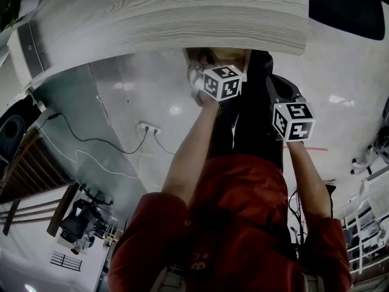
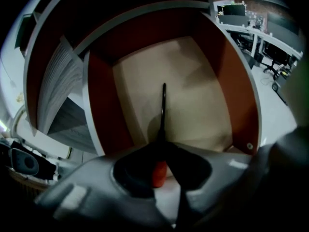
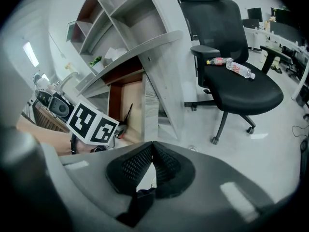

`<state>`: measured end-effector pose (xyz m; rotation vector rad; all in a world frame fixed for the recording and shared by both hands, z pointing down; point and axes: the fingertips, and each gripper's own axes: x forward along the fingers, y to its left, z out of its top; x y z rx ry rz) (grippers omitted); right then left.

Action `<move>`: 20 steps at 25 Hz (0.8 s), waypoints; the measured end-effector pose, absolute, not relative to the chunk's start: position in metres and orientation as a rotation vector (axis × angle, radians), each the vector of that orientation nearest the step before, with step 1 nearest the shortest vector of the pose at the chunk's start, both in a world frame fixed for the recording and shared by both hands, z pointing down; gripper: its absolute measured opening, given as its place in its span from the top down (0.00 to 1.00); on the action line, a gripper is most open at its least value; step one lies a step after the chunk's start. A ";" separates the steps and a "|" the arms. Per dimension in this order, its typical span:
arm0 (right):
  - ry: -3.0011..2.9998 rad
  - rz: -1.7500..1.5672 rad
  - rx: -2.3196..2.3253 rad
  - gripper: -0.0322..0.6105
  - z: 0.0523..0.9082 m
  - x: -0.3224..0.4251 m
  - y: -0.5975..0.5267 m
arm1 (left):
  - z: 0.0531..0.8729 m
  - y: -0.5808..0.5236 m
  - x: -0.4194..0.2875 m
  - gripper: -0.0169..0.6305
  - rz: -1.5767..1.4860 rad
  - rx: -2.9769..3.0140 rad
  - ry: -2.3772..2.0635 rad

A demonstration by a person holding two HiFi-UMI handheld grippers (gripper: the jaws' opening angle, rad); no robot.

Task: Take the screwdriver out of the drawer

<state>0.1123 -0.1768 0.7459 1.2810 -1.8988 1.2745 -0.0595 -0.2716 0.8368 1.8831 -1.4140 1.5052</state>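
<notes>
Red-handled screwdriver (image 2: 160, 172), gripped in left tongs (image 2: 162, 145)

I see the drawer (image 2: 193, 76) open under the wood-grain tabletop (image 1: 170, 11). Its pale bottom is bare except for the screwdriver (image 2: 163, 110), whose dark shaft runs over the middle. Below, the glossy floor (image 1: 121, 96) carries a white power strip (image 1: 148, 127) with cables (image 1: 85, 140) trailing off, and a black office chair (image 3: 241, 91) stands on it.
</notes>
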 end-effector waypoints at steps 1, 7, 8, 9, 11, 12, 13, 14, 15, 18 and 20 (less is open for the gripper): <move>-1.901 1.274 1.279 0.95 0.746 0.112 -0.177 | 0.838 -0.272 -0.060 0.86 1.512 1.876 -1.412; -1.902 1.268 1.283 0.95 0.745 0.114 -0.177 | 0.838 -0.271 -0.057 0.87 1.535 1.876 -1.364; -1.903 1.268 1.285 0.95 0.744 0.114 -0.177 | 0.837 -0.270 -0.056 0.87 1.541 1.885 -1.354; -1.906 1.266 1.286 0.95 0.743 0.114 -0.178 | 0.837 -0.270 -0.056 0.87 1.546 1.893 -1.344; -1.909 1.261 1.286 0.95 0.740 0.114 -0.180 | 0.836 -0.270 -0.056 0.87 1.552 1.905 -1.324; -1.910 1.258 1.286 0.95 0.740 0.114 -0.180 | 0.836 -0.270 -0.056 0.87 1.553 1.910 -1.314; -1.911 1.255 1.286 0.95 0.739 0.115 -0.181 | 0.835 -0.270 -0.055 0.87 1.551 1.914 -1.304; -1.912 1.253 1.286 0.95 0.738 0.115 -0.180 | 0.834 -0.269 -0.054 0.87 1.544 1.915 -1.294; -1.914 1.250 1.287 0.95 0.736 0.116 -0.180 | 0.833 -0.268 -0.054 0.88 1.533 1.915 -1.283; -1.921 1.238 1.292 0.95 0.732 0.116 -0.181 | 0.829 -0.266 -0.052 0.88 1.492 1.909 -1.261; -1.925 1.231 1.299 0.95 0.729 0.115 -0.183 | 0.826 -0.265 -0.052 0.88 1.471 1.910 -1.248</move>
